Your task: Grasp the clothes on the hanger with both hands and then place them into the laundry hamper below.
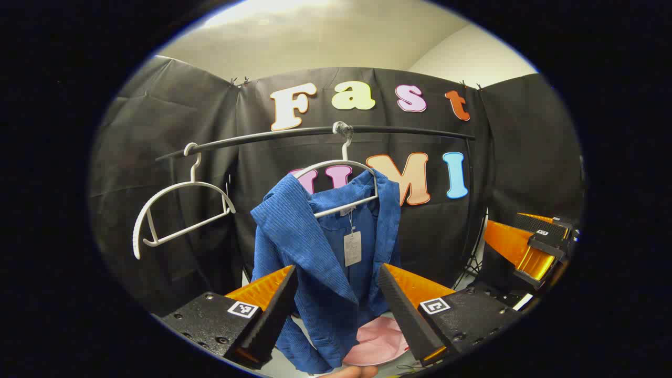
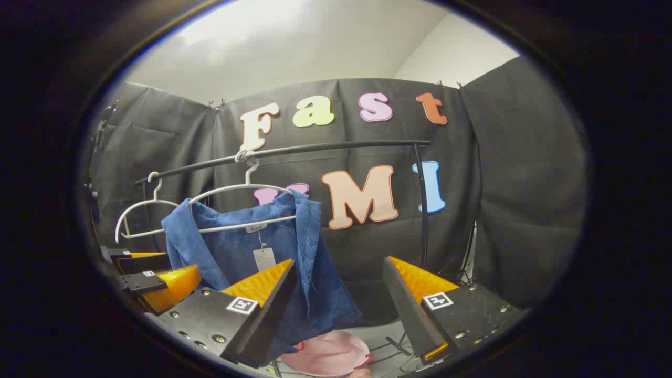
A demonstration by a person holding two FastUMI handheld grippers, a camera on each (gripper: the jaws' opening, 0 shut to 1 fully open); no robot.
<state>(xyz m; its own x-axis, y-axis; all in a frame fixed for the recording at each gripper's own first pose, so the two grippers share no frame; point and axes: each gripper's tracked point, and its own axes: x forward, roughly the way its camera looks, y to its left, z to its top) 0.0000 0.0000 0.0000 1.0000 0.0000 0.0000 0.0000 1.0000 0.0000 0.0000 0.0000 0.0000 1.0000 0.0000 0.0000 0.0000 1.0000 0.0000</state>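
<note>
A blue jacket (image 1: 320, 262) hangs on a white hanger (image 1: 344, 178) above the pink hamper (image 1: 378, 344). Left gripper (image 1: 336, 310) and right gripper (image 2: 338, 304) both gape wide, holding nothing.

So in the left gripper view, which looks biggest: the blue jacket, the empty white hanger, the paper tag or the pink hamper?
As they appear there, largest first:
1. blue jacket
2. empty white hanger
3. pink hamper, though the jacket and a finger hide part of it, so its rank is unsure
4. paper tag
</note>
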